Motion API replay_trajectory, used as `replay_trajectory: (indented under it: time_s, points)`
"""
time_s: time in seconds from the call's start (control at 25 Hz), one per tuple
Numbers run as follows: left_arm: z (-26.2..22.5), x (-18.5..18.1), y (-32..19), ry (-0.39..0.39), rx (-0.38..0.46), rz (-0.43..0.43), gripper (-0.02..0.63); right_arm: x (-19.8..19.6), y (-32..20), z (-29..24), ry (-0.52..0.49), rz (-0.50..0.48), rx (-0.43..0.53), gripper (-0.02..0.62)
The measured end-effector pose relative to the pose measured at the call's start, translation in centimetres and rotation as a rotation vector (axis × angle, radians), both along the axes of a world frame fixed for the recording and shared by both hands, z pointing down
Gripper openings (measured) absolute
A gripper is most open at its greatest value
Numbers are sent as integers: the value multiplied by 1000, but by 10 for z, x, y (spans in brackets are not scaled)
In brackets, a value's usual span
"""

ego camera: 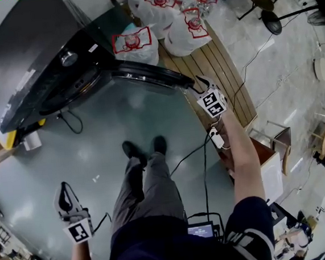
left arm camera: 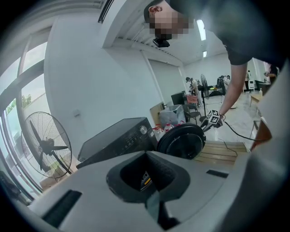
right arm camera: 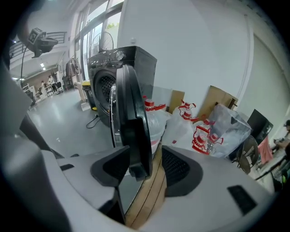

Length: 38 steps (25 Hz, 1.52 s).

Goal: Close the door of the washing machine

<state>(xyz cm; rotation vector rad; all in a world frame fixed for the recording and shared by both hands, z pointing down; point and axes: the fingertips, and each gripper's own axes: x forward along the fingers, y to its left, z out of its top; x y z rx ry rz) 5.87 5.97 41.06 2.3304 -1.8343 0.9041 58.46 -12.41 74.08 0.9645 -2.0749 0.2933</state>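
The black washing machine (ego camera: 30, 59) stands at the upper left of the head view, with its round door (ego camera: 145, 74) swung wide open to the right. My right gripper (ego camera: 201, 83) is at the door's free edge. In the right gripper view the door's rim (right arm camera: 133, 127) stands between the jaws of the right gripper (right arm camera: 140, 170); the left pad is against it and a gap shows at the right pad. My left gripper (ego camera: 64, 193) hangs low at the left, far from the machine, shut and empty. In the left gripper view the door (left arm camera: 181, 141) shows ahead.
White plastic bags with red print (ego camera: 163, 18) lie behind the door on a wooden pallet (ego camera: 219, 69). Cables (ego camera: 193, 152) run over the grey floor by the person's feet. A white box (ego camera: 272, 170) stands at the right. A standing fan (left arm camera: 45, 145) is left of the machine.
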Motion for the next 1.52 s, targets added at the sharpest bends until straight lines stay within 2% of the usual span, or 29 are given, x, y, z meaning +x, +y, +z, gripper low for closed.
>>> replay_trajectory:
  time_s: [0.16,0.36,0.56,0.84,1.52]
  points:
    - [4,2,-1,-13,-12,-1,25,2,-6,6,3,-22,-22,228]
    - [6,3,-4,-25,-15,-5,25,1,-7,17,14,-83,-45,187]
    - [8,2,-2,-37,-22,-14,25,3,-8,21,17,-98,-68,155]
    - [15,1,-3,-46,-27,-23,25,8,-6,36,36,-139,-106,153]
    - [24,3,1,-72,-44,-20,25,14,-6,61,52,-167,-153,122]
